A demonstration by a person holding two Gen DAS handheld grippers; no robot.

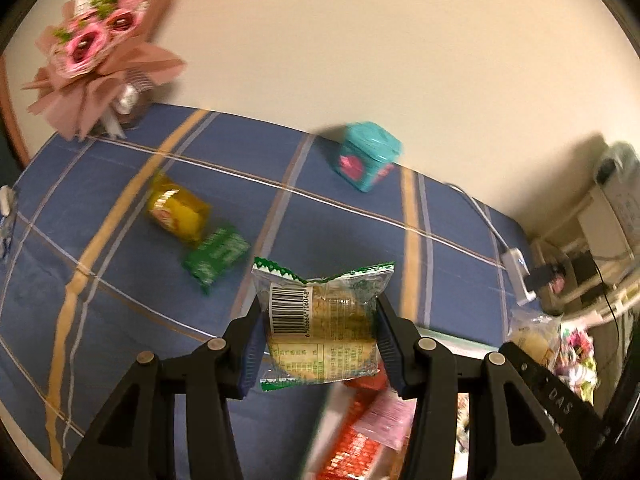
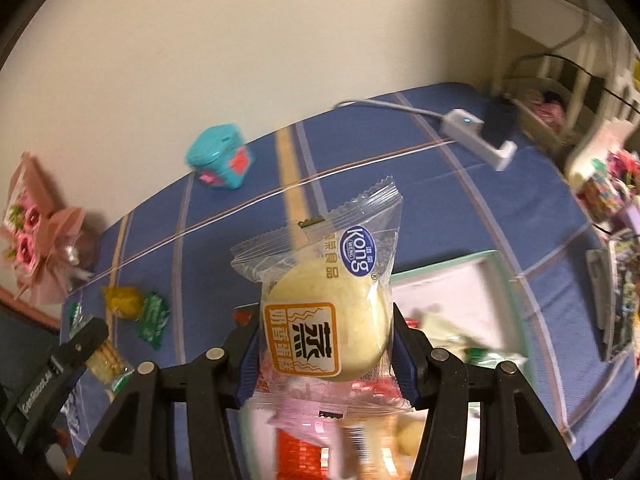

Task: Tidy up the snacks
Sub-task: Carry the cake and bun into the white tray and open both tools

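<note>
My left gripper [image 1: 318, 332] is shut on a green-edged biscuit packet [image 1: 324, 320] with a barcode, held above the blue striped cloth [image 1: 120, 320]. My right gripper [image 2: 324, 344] is shut on a clear-wrapped yellow steamed cake [image 2: 328, 312]. Below both lie red and pink snack packets [image 1: 360, 436], also in the right wrist view [image 2: 308, 440], beside a white tray with a pale green rim [image 2: 508, 276]. A yellow packet [image 1: 178, 210] and a green packet [image 1: 216, 256] lie on the cloth to the left. The left gripper's body [image 2: 52, 376] shows at the lower left of the right wrist view.
A teal tin box [image 1: 366, 156] stands by the wall. A pink flower bouquet [image 1: 96, 48] leans at the far left corner. A white charger and cable [image 2: 476, 132] lie at the far right. A bag of colourful sweets [image 1: 568, 352] sits at the right edge.
</note>
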